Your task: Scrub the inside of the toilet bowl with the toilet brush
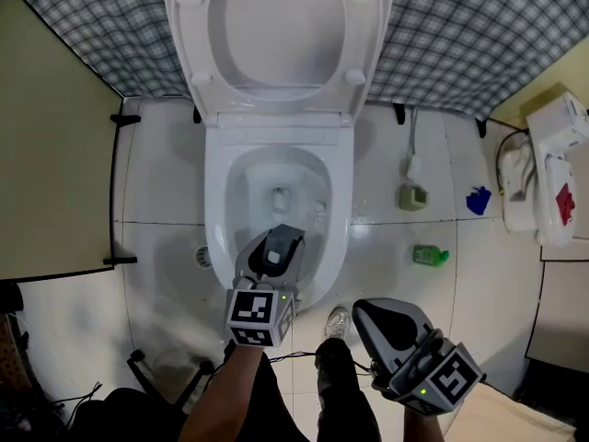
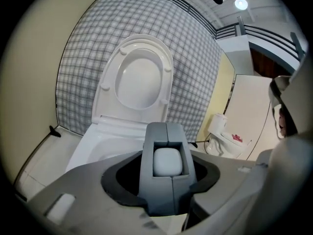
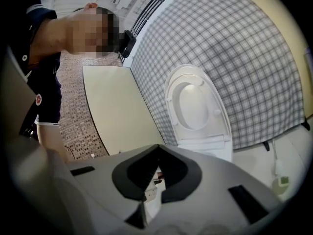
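The left tongs [image 1: 264,267] clamped the grey, white-capped plastic toilet brush handle [image 2: 166,166], its length pointing forward-down into the white ceramic toilet bowl [image 1: 217,201] directly ahead; the right tongs [image 1: 373,313], closed empty, hung farther off.

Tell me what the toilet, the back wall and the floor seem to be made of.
Toilet: likely glazed ceramic, white and glossy, with soft reflections on the rim. Back wall: grey-and-white plaid, matt; probably fabric or a printed covering, can't tell which. Floor: glossy white tiles, judging by the grout lines and sheen.
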`<state>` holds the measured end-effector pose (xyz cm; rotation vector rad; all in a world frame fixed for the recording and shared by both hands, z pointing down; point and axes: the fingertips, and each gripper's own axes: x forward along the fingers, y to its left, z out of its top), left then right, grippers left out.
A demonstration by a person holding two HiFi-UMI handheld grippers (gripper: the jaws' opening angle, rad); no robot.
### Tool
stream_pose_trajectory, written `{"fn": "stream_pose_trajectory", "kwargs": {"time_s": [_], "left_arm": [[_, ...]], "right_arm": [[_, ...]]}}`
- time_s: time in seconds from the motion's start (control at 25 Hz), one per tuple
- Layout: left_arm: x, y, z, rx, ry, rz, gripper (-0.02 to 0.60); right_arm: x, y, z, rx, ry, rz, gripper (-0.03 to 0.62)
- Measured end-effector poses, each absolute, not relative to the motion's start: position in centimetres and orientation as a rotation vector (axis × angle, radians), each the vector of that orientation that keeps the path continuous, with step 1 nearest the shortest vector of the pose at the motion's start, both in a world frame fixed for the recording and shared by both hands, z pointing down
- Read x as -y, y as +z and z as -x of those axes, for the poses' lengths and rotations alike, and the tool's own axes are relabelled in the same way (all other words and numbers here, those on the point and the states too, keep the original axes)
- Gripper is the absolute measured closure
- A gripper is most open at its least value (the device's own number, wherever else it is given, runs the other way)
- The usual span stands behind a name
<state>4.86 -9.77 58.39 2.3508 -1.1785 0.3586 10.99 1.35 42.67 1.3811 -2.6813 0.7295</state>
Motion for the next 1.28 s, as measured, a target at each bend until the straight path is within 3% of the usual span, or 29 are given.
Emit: {"fn": "stream_pose_trajectory", "kwargs": {"time_s": [0.44, 1.28], "left_arm": [[18.3, 57.9, -5.8, 1.354, 0.264, -2.393, 0.37], [1.9, 56.6, -2.2, 0.851, 0.679, -2.414, 0.37]], "right_arm": [[-0.9, 44.3, -12.9, 2.644, 0.744, -1.405, 0.594], [-1.4, 42.6, -9.3, 2.714, 0.734, -1.347, 0.594]]}}
